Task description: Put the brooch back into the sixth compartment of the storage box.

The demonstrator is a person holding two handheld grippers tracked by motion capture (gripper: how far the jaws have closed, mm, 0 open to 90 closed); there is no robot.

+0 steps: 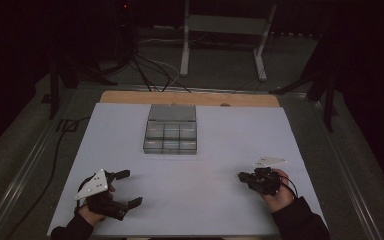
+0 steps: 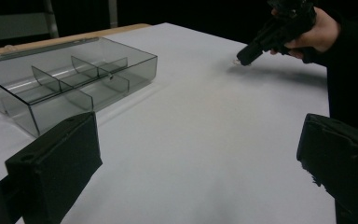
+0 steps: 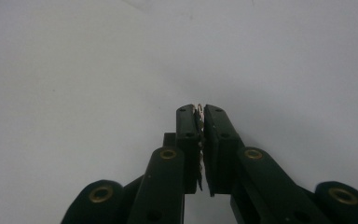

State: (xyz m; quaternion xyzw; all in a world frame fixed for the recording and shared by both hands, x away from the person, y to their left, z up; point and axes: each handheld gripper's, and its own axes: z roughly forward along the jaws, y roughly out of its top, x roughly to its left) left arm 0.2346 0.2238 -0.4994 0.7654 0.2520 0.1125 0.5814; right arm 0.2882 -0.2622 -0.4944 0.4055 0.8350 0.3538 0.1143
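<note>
Though tiny — metal bit (image 3: 199, 122) betw. right tool (image 3: 199, 111) pads

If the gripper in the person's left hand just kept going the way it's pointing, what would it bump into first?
Probably nothing soon: the left gripper, jaws wide open, points across bare white table. The clear compartment box sits off to one side, the right gripper farther off to the other.

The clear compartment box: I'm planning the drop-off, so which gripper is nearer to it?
Left, slightly. The left gripper sits open at the near left edge of the table, below-left of the clear compartment box. The right gripper is farther off at the near right, pinching a small thin item.
</note>
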